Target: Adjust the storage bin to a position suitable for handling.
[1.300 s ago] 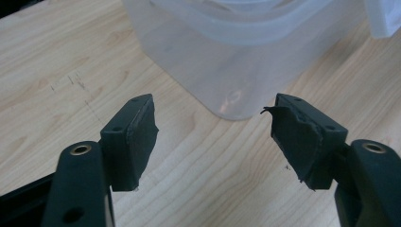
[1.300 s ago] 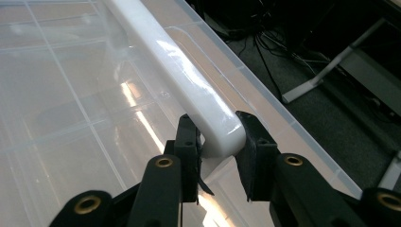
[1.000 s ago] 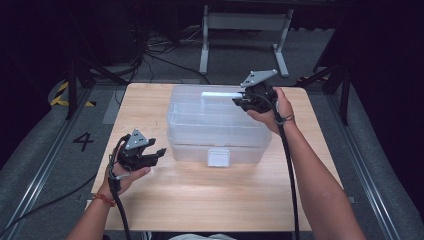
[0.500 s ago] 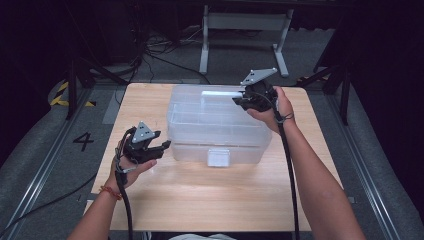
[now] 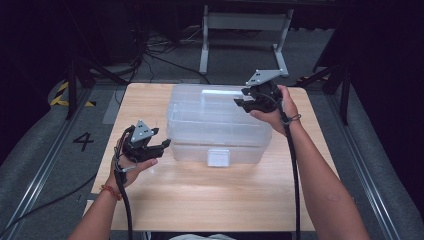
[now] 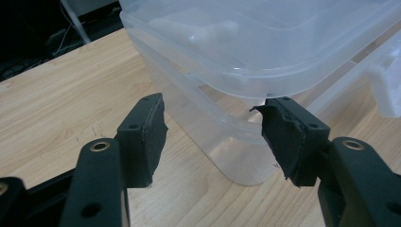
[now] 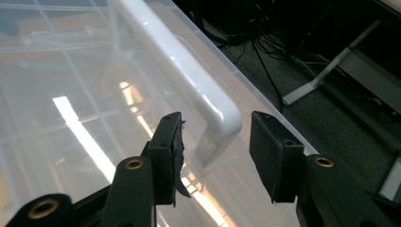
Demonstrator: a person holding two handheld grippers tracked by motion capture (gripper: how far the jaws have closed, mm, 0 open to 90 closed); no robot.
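A wooden table [image 5: 200, 200] stands on grey carpet [image 5: 45, 165] marked with a "4" [image 5: 83, 141]; behind it, cables [image 5: 155, 50] trail past a grey metal stand [image 5: 245, 22] in a dark room.

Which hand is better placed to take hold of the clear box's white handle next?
The right. The right gripper hovers over the lid of the clear storage box, its fingers open with the white handle between them, untouched. The left gripper sits low at the box's near left corner, away from the handle.
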